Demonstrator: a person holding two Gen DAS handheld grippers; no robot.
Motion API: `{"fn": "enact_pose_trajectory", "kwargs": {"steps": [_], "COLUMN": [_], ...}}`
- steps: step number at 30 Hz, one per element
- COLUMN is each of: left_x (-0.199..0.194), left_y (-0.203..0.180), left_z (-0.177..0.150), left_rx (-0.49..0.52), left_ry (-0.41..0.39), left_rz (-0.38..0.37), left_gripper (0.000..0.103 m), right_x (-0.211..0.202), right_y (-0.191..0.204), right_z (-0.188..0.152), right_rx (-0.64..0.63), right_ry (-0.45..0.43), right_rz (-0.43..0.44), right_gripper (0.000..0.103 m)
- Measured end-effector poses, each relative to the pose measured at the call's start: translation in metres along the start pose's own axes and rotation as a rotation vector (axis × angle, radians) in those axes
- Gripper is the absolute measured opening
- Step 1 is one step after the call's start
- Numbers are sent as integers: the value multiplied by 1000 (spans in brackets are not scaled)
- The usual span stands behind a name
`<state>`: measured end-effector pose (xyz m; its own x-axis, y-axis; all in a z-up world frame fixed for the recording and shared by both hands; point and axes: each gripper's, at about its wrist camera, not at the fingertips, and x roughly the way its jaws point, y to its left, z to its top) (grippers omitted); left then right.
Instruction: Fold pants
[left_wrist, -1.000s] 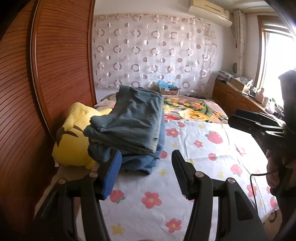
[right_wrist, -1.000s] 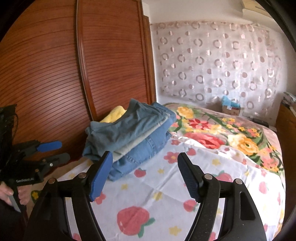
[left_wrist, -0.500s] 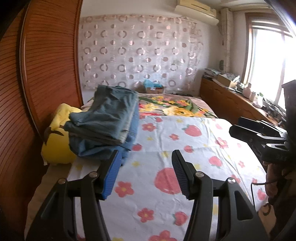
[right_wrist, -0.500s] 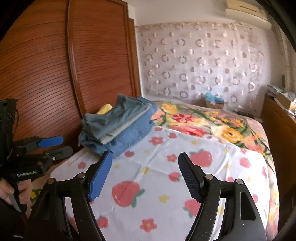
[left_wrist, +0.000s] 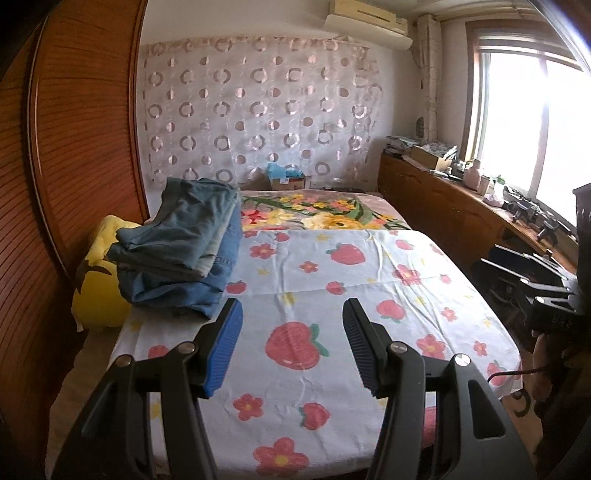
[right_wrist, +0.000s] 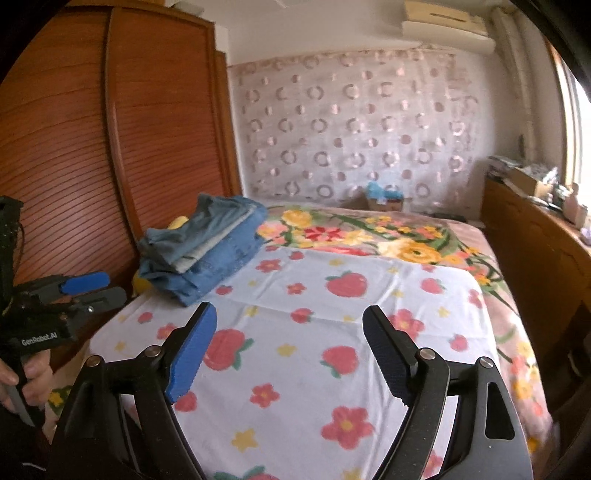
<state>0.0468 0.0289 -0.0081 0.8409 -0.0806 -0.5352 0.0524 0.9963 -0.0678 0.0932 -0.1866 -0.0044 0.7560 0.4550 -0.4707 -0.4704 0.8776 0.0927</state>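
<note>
A stack of folded denim pants (left_wrist: 181, 251) lies on the left side of the bed, partly on a yellow plush toy (left_wrist: 96, 291). It also shows in the right wrist view (right_wrist: 207, 247). My left gripper (left_wrist: 291, 347) is open and empty, held above the strawberry sheet (left_wrist: 332, 295), right of and nearer than the stack. My right gripper (right_wrist: 288, 350) is open and empty above the same sheet (right_wrist: 314, 332). The other hand's gripper shows at the left edge of the right wrist view (right_wrist: 88, 288) and at the right edge of the left wrist view (left_wrist: 524, 273).
A wooden slatted wardrobe (left_wrist: 55, 166) runs along the bed's left side. A floral blanket (left_wrist: 317, 214) covers the far end of the bed. A low wooden cabinet (left_wrist: 443, 206) with clutter stands along the right under the window. A small box (left_wrist: 286, 179) sits by the curtain.
Both grippers have pulled back from the pants stack toward the near end of the bed; the stack now looks farther away. Both stay open and empty.
</note>
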Motion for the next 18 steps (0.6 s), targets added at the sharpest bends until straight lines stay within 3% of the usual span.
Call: {"fn": "enact_pose_trajectory", "kwargs": {"steps": [18], "left_x": [-40], "left_y": [-26], "left_z": [19], "left_rx": [30], "left_ry": [-82], "left_rz": [-1], "left_gripper": [56], "right_x": [-84], "right_y": [-24], "right_z": [11], "right_rx": [81], "right_ry": [-108], "right_rz": [-155], "right_gripper": [83]}}
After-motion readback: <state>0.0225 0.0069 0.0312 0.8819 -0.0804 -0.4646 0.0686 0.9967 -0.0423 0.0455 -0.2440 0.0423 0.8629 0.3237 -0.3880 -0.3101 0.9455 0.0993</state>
